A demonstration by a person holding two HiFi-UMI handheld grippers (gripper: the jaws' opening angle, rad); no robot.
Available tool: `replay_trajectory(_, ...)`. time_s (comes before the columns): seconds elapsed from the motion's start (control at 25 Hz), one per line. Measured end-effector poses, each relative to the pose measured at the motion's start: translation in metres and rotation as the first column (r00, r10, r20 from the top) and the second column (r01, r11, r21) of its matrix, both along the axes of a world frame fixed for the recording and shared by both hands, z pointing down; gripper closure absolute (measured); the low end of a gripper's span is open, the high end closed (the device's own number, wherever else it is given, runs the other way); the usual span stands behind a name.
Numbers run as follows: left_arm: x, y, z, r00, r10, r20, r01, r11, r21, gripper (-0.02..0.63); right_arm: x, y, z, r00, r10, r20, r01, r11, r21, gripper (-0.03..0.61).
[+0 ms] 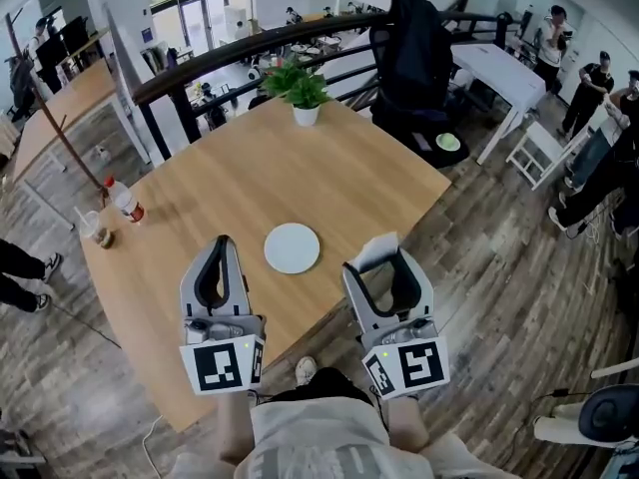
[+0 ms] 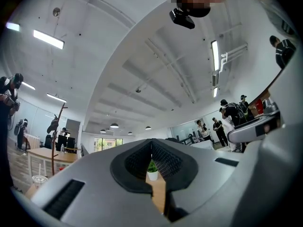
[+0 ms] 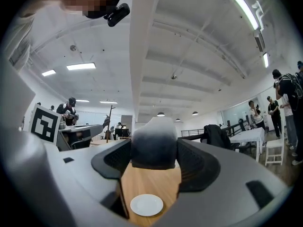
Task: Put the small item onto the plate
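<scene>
Right gripper view, right gripper (image 3: 154, 154) clamped on small white item (image 3: 153, 141), white plate (image 3: 147, 205) below the fingertips on wooden table (image 3: 154, 181), left gripper (image 2: 151, 144) fingers pressed together, empty.

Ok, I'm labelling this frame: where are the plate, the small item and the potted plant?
plate (image 1: 292, 247): head view, centre of its white face.
small item (image 3: 154, 148): right gripper view, middle of its front, between the jaws.
potted plant (image 1: 306, 115): head view, its white pot.

bright overhead lighting, strong fisheye distortion
</scene>
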State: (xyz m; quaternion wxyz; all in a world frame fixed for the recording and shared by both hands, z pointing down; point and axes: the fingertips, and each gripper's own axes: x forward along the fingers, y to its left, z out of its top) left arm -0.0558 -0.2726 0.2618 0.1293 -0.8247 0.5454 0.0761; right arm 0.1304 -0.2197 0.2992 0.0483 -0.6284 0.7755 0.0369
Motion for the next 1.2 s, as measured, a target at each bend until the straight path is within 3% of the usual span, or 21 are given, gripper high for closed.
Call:
replay_trajectory(0.24, 0.02, -0.016, -0.002, 1.0, 0.009, 0.024, -0.008, 0.999, -0.038, 0.604, 0.008, -0.028, 0.001, 0.999, -0.051, 0.013, 0.051, 0.999, -0.015, 0.267)
replay_trajectory(0.64, 0.035, -0.008, -0.028, 0.997, -0.078, 0.024, 0.078, 0.997, 0.013, 0.604, -0.008, -0.047, -0.014, 0.979, -0.204, -0.023, 0.204, 0.979, -0.013, 0.267)
replay_trajectory(1.2, 0.001, -0.023, 0.0, 0.986, -0.167, 0.023, 0.168, 0.984, -0.063, 0.604, -0.027, -0.12, 0.012, 0.96, -0.264, -0.095, 0.25, 0.958, -0.139, 0.267)
